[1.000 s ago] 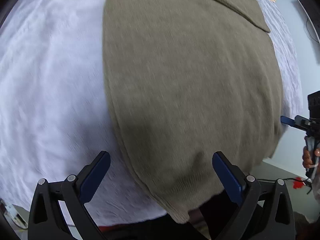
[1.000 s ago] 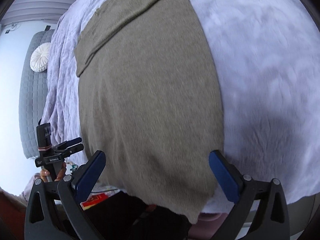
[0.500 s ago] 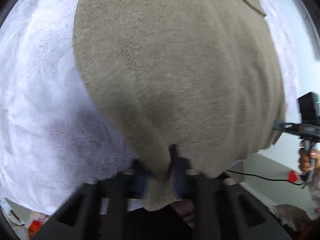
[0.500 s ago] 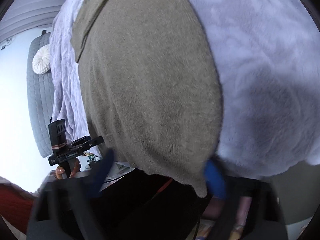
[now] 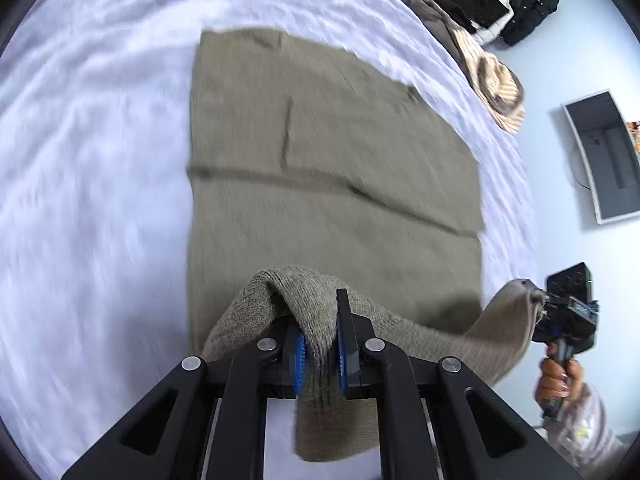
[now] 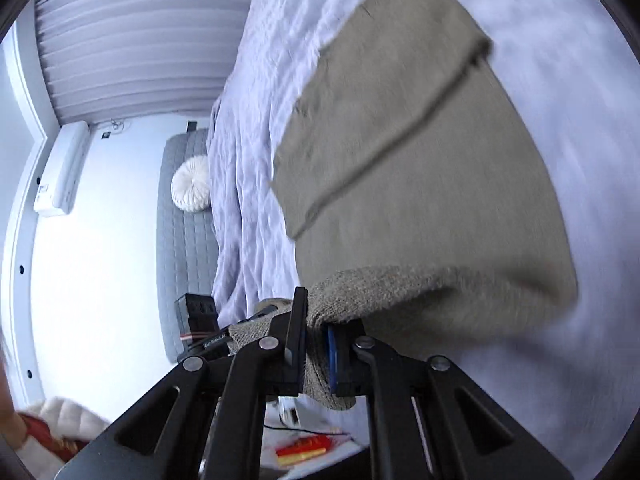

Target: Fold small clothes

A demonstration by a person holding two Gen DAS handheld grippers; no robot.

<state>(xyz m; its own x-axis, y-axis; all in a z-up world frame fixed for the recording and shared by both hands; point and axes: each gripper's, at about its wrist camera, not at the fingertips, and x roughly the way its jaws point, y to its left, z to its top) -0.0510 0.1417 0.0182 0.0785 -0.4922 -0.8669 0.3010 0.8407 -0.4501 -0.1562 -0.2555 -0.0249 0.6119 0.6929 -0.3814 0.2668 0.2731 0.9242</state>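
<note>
While claws (image 5: 319, 350) (image 6: 316, 354) pinch sweater (image 5: 332, 184), lettering unreadable.

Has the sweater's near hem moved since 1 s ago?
Yes. Near hem of the sweater, flat before, is now lifted off the white bedspread, clamped in both grippers' jaws.

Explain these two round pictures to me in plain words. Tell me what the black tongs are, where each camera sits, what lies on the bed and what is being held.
No robot here: a person holds a handheld two-finger gripper in each hand, each carrying a fisheye camera looking along its fingers. One picture comes from the left gripper, the other from the right gripper. An olive knit garment lies spread on a white bedspread. Both grippers are shut on the garment's near edge, one at each corner, lifting it. In the left view the right gripper shows at the side, held by the person's hand. More clothes are piled at the far edge.
</note>
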